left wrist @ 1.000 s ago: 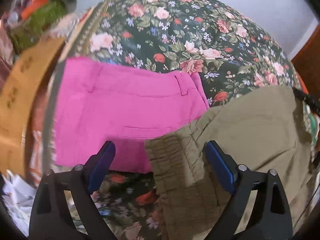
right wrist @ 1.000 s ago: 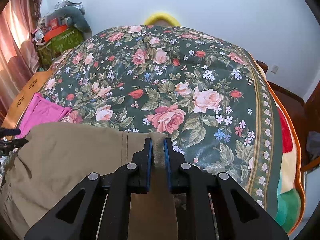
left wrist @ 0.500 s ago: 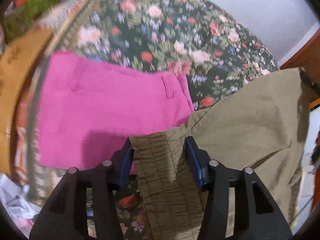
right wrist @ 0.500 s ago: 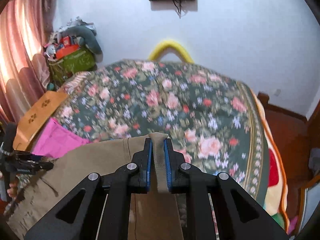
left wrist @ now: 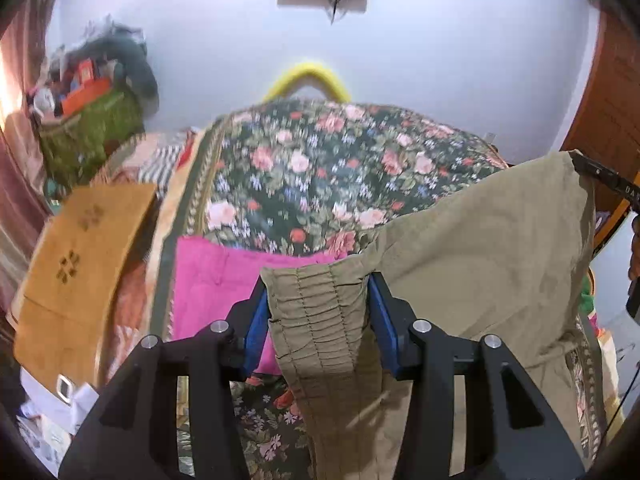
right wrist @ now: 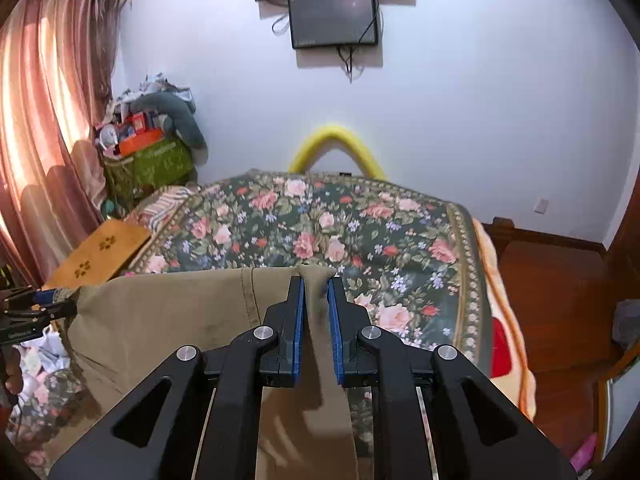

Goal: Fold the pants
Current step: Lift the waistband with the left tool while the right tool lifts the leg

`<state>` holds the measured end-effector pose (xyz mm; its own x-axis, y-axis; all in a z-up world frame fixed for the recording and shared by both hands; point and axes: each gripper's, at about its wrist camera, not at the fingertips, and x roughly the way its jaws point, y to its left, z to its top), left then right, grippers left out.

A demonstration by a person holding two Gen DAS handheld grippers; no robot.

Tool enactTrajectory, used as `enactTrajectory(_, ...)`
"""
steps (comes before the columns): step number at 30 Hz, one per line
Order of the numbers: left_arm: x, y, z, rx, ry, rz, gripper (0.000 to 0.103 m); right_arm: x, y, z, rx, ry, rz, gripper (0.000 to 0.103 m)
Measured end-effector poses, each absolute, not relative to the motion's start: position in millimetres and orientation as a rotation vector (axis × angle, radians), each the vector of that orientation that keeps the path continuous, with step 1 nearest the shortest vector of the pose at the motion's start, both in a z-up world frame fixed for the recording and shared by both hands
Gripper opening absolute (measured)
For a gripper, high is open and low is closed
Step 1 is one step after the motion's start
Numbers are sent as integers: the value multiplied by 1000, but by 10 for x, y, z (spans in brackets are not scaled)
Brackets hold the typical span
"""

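Observation:
The olive-khaki pants [left wrist: 472, 248] hang stretched between my two grippers, lifted above the floral bedspread [left wrist: 320, 168]. My left gripper [left wrist: 318, 300] is shut on the gathered elastic waistband [left wrist: 320, 320]. My right gripper [right wrist: 316, 292] is shut on the other corner of the pants [right wrist: 168, 320], which spread to the left in that view. The left gripper also shows at the far left of the right wrist view [right wrist: 48, 304], and the right gripper at the right edge of the left wrist view [left wrist: 600, 176].
Folded pink pants [left wrist: 224, 280] lie on the bed's near left. A wooden board [left wrist: 76, 264] lies left of the bed, with a cluttered green box [right wrist: 148, 160] by the curtain. Papers [left wrist: 48, 412] litter the floor. A yellow arch [right wrist: 336, 140] and wall screen [right wrist: 334, 20] are behind.
My left gripper has closed on the waistband. Both grippers have risen, lifting the pants off the bed so that the wall and screen now show.

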<state>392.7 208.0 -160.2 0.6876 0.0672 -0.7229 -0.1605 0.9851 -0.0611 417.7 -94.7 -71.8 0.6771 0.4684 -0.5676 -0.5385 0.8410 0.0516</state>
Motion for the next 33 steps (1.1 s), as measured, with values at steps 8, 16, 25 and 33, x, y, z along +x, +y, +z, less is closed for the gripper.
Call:
enactTrajectory(8,3510,1827,-1422,-43,774,109,47,3546,-1238,-603,-120,572,571,10)
enactTrajectory(16,3042,1679,-1396,0,766,76,47,2878,-1449,-672,-104,566,584,10)
enactTrajectory(25,2610,1552,-1544,70,781,45,47,2328,-1530,-992,-107,627,556,10)
enactTrajectory(33,2309,1584,-1781,61,824,14,47,1807,-1586,-1330,-116,693,528,10)
